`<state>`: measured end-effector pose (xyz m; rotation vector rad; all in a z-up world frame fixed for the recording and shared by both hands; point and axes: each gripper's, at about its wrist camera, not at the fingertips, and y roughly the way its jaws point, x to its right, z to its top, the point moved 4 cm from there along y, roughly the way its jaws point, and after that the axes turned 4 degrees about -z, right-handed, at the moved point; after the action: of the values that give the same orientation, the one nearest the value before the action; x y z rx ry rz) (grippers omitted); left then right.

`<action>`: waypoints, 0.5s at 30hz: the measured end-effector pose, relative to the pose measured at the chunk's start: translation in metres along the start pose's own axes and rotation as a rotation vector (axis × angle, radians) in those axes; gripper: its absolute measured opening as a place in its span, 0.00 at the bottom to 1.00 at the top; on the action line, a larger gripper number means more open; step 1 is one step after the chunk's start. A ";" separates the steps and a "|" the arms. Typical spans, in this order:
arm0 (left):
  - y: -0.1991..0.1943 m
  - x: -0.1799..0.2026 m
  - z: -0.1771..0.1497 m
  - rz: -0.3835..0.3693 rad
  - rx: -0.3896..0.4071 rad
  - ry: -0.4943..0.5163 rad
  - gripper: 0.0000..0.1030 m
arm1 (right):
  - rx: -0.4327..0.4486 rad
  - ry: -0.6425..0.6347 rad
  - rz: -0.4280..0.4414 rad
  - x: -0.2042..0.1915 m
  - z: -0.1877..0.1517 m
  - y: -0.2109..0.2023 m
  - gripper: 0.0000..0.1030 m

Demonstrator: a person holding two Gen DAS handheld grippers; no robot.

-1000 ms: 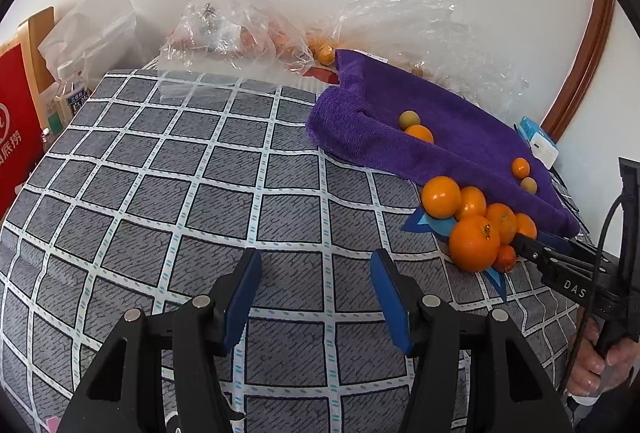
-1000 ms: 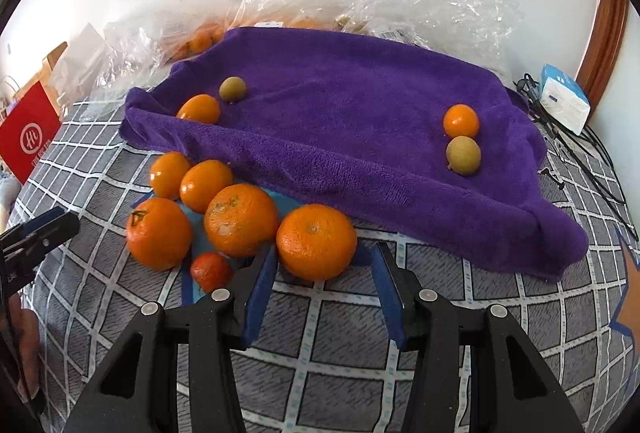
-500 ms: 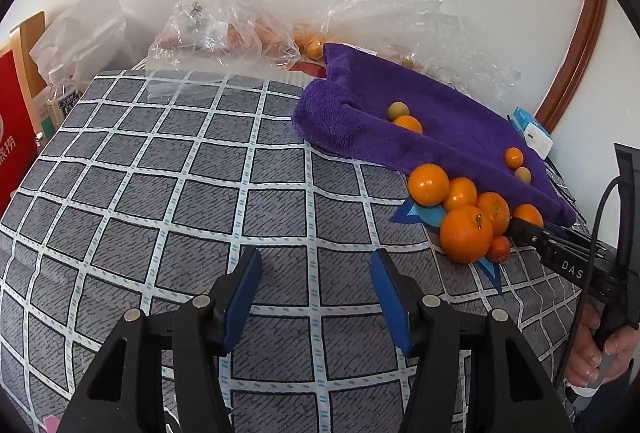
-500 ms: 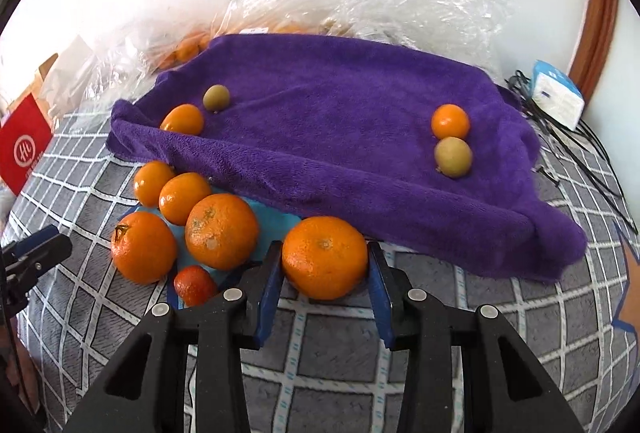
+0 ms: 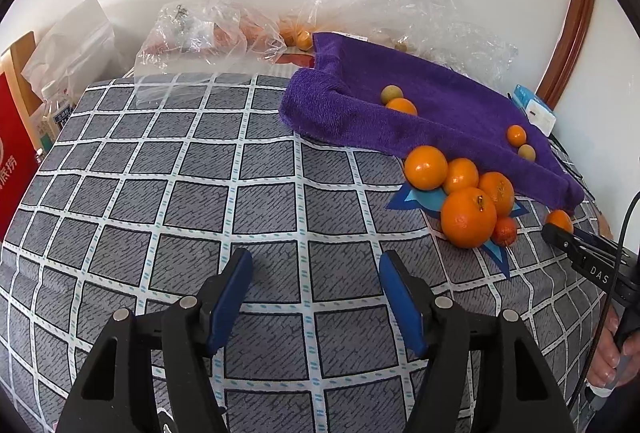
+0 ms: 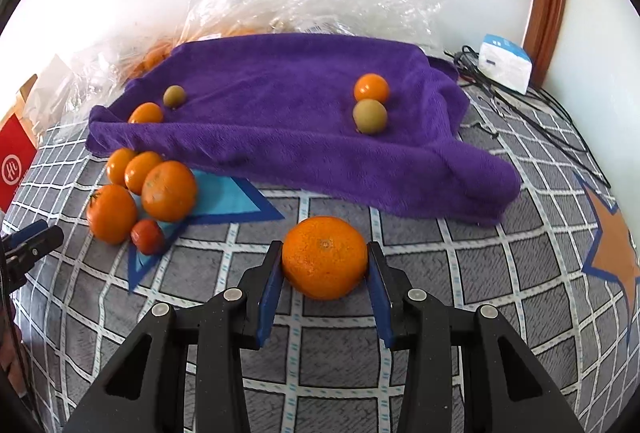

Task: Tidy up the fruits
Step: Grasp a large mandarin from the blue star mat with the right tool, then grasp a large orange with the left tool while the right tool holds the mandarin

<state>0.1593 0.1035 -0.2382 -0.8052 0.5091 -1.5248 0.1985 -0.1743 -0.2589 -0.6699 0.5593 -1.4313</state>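
Now your right gripper [image 6: 325, 265] grips an orange [image 6: 325, 257] between both pads, above the checked cloth [image 6: 440, 273], apart from the orange pile [image 6: 144, 197]. Your left gripper [image 5: 316, 285] hangs spread, holding nothing. The purple towel [image 6: 288, 113] carries two small oranges and two green fruits.

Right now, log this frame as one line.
right gripper: shut on orange | left gripper: open over tablecloth | orange pile beside purple towel
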 end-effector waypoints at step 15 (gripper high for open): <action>0.004 0.008 -0.002 0.084 -0.033 0.053 0.79 | 0.017 0.024 0.014 0.007 -0.004 -0.004 0.39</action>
<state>0.1603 0.0953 -0.2408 -0.7613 0.6014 -1.4664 0.1931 -0.1815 -0.2582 -0.6351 0.5690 -1.4312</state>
